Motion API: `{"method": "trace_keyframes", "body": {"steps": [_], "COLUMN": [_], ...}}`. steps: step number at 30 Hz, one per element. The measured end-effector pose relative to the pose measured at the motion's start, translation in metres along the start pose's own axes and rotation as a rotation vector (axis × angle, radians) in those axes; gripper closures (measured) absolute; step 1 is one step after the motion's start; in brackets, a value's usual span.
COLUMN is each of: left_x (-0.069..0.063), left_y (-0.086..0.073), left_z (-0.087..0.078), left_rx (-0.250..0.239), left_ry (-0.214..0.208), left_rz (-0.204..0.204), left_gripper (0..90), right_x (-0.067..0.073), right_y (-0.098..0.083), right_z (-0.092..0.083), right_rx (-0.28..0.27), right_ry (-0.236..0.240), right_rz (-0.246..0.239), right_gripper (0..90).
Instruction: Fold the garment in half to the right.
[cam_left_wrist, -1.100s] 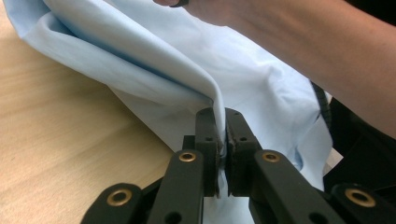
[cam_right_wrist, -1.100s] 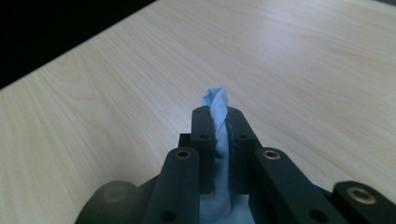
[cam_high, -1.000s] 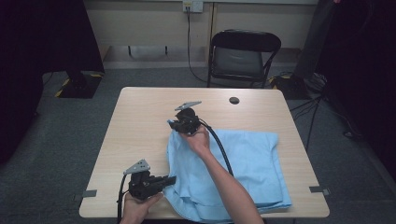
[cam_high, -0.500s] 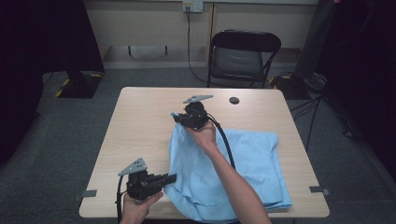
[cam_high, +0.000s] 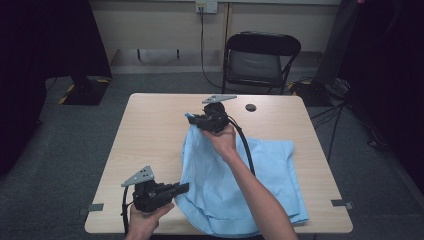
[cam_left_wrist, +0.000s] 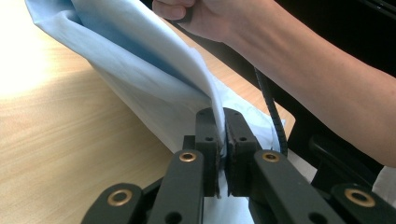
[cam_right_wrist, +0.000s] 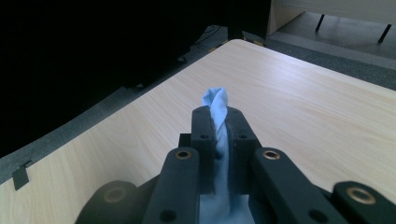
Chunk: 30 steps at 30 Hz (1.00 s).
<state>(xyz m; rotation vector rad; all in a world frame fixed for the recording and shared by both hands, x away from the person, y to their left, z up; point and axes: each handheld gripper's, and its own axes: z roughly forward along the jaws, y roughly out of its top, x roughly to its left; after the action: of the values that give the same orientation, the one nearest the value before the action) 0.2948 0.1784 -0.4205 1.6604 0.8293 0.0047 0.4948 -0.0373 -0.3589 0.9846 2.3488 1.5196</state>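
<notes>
Pinching soft, creased pale-blue cloth (cam_high: 220, 175): left gripper (cam_high: 184, 188) and right gripper (cam_high: 194, 119), both clamped tight.

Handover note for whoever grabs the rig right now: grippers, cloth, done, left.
Left gripper: shut on the light blue cloth, at its near-left edge by the front of the table.
Right gripper: shut on a far corner of the cloth, held above mid-table.
Cloth: left side raised between both grips, the rest lying rumpled on the table's right half. Small black disc near the far edge, untouched.
Done: both corners gripped and lifted.
Left: likely spreading or folding; cloth not yet flat or folded. Keep both grips shut.
</notes>
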Motion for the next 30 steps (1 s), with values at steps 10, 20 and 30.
{"method": "trace_keyframes", "body": {"steps": [10, 20, 30], "left_x": [-0.003, -0.012, -0.026], "left_y": [0.014, 0.033, 0.067], "left_z": [-0.012, -0.028, -0.043], "left_rx": [-0.026, -0.066, -0.124], "left_ry": [-0.006, 0.000, -0.019], "left_rz": [0.024, 0.052, 0.120], "left_gripper": [86.0, 86.0, 86.0], "right_x": [0.008, 0.018, 0.032], "right_y": [0.024, 0.048, 0.083], "right_z": [-0.005, -0.013, -0.026], "right_rx": [-0.010, -0.051, -0.082], "right_ry": [0.033, 0.073, 0.072], "right_rz": [-0.028, -0.033, -0.071], "right_gripper": [84.5, 84.5, 84.5]}}
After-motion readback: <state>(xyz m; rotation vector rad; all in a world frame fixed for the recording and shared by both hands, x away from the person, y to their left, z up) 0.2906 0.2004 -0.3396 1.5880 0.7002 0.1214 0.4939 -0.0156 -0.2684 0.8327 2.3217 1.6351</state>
